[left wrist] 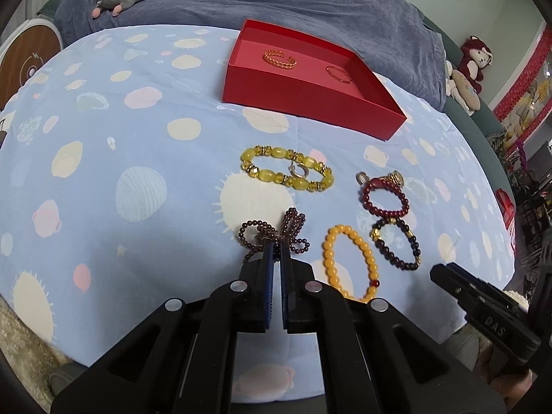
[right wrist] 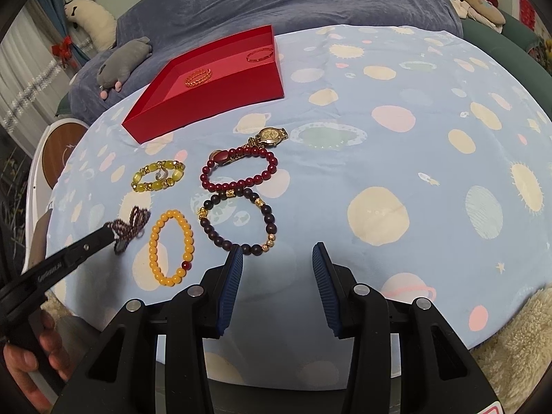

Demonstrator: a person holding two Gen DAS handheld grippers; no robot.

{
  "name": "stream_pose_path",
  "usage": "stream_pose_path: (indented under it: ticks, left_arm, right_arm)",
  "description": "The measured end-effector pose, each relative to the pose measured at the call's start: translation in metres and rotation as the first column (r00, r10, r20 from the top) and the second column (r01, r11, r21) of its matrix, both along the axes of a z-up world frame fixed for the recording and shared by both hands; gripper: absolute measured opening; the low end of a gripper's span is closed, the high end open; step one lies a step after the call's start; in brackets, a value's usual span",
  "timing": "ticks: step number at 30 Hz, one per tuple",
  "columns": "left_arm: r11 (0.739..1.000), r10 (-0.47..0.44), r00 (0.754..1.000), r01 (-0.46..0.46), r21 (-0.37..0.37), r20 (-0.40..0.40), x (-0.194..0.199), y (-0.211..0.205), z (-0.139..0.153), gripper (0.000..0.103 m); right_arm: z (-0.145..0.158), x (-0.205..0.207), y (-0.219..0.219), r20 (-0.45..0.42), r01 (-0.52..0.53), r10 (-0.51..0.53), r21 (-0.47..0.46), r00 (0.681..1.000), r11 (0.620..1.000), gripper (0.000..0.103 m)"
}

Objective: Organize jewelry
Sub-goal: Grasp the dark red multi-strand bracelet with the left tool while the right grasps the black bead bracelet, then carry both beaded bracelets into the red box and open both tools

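On a desk w/ a pale blue planet-print cloth (left wrist: pixel 145 145), the left tool (left wrist: pixel 275 241) is pinched tight on a looped strand of small dark purple beads (left wrist: pixel 255 231), near the front edge. Right tool (right wrist: pixel 277 253) hangs about half open, holding nothing, just beside a dark bead bracelet w/ gold spacers (right wrist: pixel 267 214). Farther back, an open red cardboard box (left wrist: pixel 310 103) holds 2 gold bangles (left wrist: pixel 277 58).

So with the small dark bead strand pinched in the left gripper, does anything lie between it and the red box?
Yes: the yellow bracelet lies on the cloth between the strand and the red box.
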State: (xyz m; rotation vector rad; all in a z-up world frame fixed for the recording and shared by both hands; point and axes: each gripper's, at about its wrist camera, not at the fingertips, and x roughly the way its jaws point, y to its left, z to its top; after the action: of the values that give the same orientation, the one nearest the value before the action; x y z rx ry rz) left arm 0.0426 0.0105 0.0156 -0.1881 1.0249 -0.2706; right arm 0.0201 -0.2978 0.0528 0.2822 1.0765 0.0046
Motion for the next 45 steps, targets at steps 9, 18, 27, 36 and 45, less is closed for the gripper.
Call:
stream_pose_path:
  ticks: [9, 18, 27, 36, 45]
  left_arm:
    - [1.000, 0.022, 0.999, -0.022, 0.011, -0.034, -0.008, 0.008, -0.011, 0.003]
    - [1.000, 0.030, 0.998, -0.030, 0.009, -0.051, -0.009, 0.010, -0.014, 0.004]
    - [0.999, 0.051, 0.997, -0.050, 0.009, -0.055, -0.003, 0.008, -0.018, 0.012]
    - [0.998, 0.059, 0.996, -0.059, 0.000, -0.067, 0.008, 0.007, -0.020, 0.005]
    - [0.999, 0.036, 0.999, -0.037, -0.028, -0.035, 0.005, 0.004, 0.000, 0.003]
  right_arm:
    - [-0.006, 0.021, 0.004, -0.006, -0.005, 0.004, -0.020, 1.000, 1.000, 0.041]
    - [-0.018, 0.039, 0.016, -0.032, -0.059, 0.057, -0.059, 0.998, 0.996, 0.025]
    - [-0.020, 0.042, 0.015, -0.031, -0.067, 0.066, -0.055, 0.997, 0.996, 0.008]
    - [-0.017, 0.037, 0.014, -0.032, -0.059, 0.058, -0.021, 0.998, 0.998, 0.008]
    - [0.004, 0.024, 0.008, 0.001, -0.039, 0.039, 0.015, 0.999, 0.999, 0.008]
